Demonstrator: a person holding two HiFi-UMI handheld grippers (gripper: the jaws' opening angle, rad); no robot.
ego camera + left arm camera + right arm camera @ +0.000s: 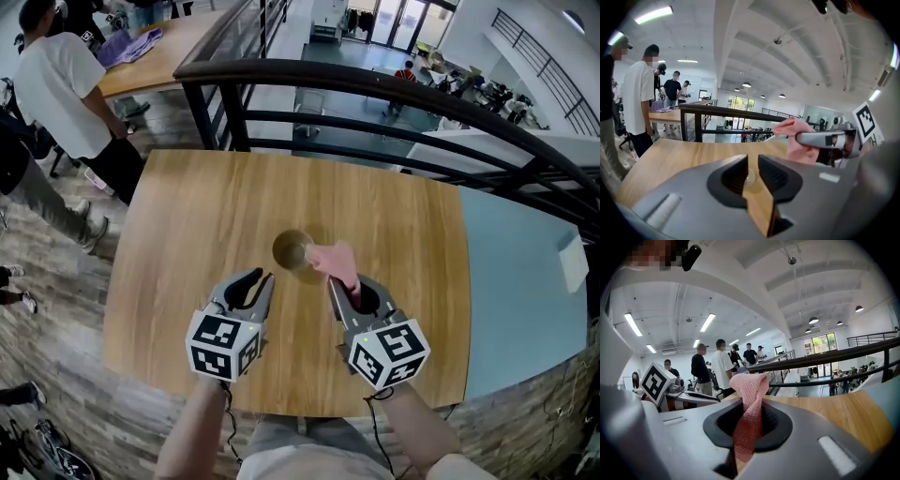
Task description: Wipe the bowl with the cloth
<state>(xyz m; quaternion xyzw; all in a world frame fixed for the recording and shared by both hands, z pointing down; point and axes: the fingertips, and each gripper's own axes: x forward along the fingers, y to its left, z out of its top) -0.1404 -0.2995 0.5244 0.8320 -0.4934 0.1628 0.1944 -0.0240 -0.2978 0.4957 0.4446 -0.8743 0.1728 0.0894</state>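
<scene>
Since the right gripper (343, 287) clamps the soft, limp cloth (336, 262) near the small bowl (292, 251) on the table (187, 244), the empty left gripper (262, 277), jaws apart, should probably pinch that light, likely slippery bowl's rim.

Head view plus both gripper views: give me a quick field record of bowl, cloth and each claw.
bowl: upright on the wooden table, near its middle
cloth: pink, beside bowl's right rim; contact unclear
right claw: shut on cloth
left claw: open, empty, short of the bowl
</scene>
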